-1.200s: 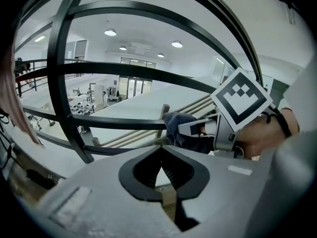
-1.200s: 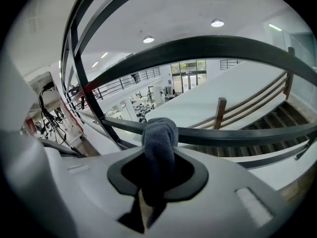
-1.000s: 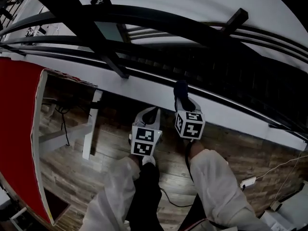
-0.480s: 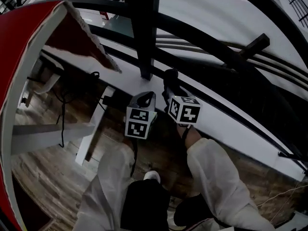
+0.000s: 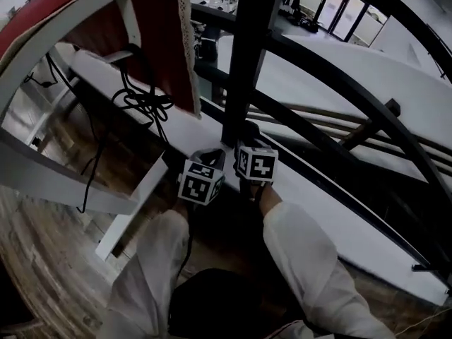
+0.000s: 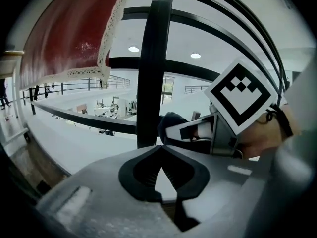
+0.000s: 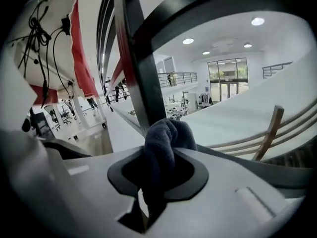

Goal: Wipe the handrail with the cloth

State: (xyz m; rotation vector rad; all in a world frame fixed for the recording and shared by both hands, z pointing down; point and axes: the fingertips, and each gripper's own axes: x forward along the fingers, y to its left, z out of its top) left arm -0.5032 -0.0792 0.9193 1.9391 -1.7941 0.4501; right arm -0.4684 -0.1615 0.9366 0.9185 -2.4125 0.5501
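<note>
- My right tongs [image 7: 156,182] are clamped on a bunched dark blue cloth [image 7: 166,138]. The cloth fills the gap between the jaws and bulges out past their tips.
- In the head view, the right tongs [image 5: 248,138] point at the foot of a black upright railing post [image 5: 251,55]. The cloth [image 5: 248,127] sits just beside that post, on its right.
- From the right gripper view, the cloth lies in front of the post [image 7: 141,78]. I cannot tell whether they touch.
- My left tongs [image 6: 159,155] are closed at the tips, with nothing between the jaws. They also aim at the post [image 6: 151,68].
- In the head view, the left tongs [image 5: 210,157] are just left of the right tongs and close to the post's foot.
- The left gripper view shows the right tongs' marker cube [image 6: 240,95] to the right of the post.
- The black handrail [image 5: 332,76] curves away from the post toward the right. Thinner black bars run below it.
- The post stands on a white ledge [image 5: 191,127].
- To the left of the post hangs a red fabric with a white lace edge [image 5: 159,41].
- A tangle of black cables [image 5: 145,104] dangles below that fabric, left of the post.
- My arms are in white sleeves [image 5: 304,260] and reach toward the post. A wooden floor [image 5: 42,260] lies lower left.
</note>
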